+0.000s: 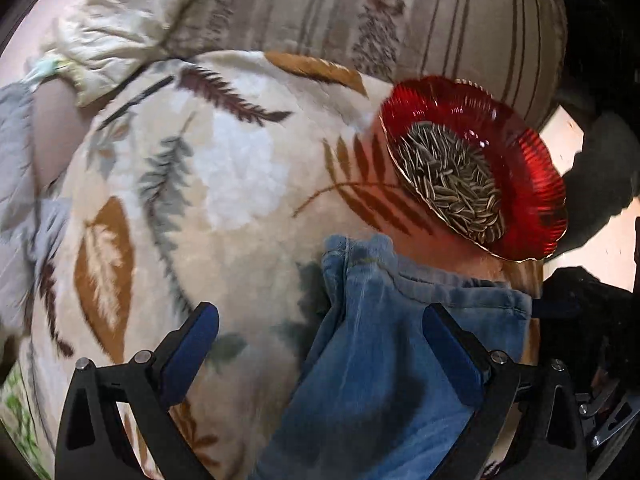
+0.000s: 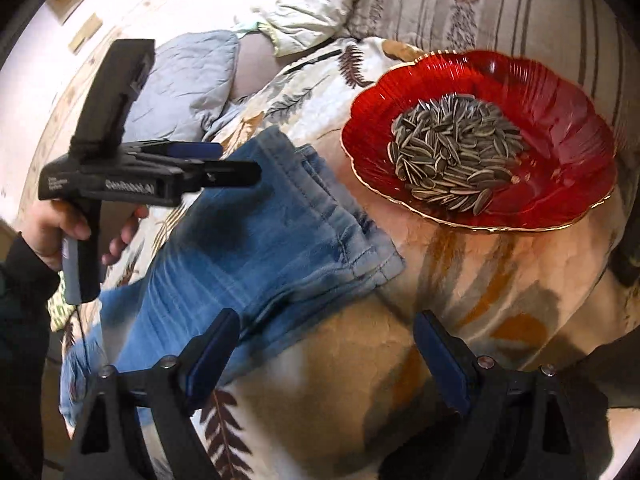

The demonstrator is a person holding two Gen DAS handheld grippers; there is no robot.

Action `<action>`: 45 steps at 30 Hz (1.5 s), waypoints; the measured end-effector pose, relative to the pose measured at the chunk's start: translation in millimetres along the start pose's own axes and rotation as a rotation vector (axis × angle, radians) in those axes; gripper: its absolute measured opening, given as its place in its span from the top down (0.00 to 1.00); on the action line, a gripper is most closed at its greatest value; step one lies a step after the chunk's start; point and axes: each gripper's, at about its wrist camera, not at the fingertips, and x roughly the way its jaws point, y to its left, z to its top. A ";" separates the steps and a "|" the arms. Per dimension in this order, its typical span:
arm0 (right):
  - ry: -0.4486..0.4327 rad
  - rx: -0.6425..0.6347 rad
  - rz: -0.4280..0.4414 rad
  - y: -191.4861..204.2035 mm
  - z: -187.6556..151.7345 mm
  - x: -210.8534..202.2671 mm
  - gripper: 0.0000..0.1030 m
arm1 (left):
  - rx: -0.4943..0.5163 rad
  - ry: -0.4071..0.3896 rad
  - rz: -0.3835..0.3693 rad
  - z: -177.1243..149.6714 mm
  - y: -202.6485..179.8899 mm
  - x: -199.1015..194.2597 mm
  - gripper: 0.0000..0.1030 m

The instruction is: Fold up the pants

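The pants (image 2: pixel 256 240), faded blue denim, are laid leg-ends toward a red dish (image 2: pixel 560 128) of sunflower seeds on the leaf-print blanket (image 2: pixel 340 380), probably flattened for folding. The left gripper (image 1: pixel 320 344) is held open over the hems; the right gripper (image 2: pixel 326 356) is open, nothing gripped.

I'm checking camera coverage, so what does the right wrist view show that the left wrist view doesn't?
Only the right wrist view shows the left gripper from outside, the hand holding it, and the jeans' hem end lying flat on the blanket. Only the left wrist view shows the jeans running between its own open jaws. Both share the red dish of sunflower seeds, the leaf-print blanket and the striped cushion.
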 end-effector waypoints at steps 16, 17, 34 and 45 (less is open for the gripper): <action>-0.071 0.016 0.005 -10.1 9.3 19.2 0.84 | 0.051 0.096 -0.117 30.0 -8.4 34.8 0.40; -0.070 0.015 0.007 -10.8 9.0 19.8 0.84 | 0.023 0.127 -0.138 31.7 -6.1 40.8 0.78; -0.322 -0.192 0.015 40.4 -7.0 -42.4 0.84 | -0.165 -0.077 -0.185 -5.2 15.1 -80.2 0.89; -0.295 -0.578 0.198 166.6 -77.6 -37.2 0.84 | -0.263 0.005 -0.003 -156.8 54.4 -122.1 0.87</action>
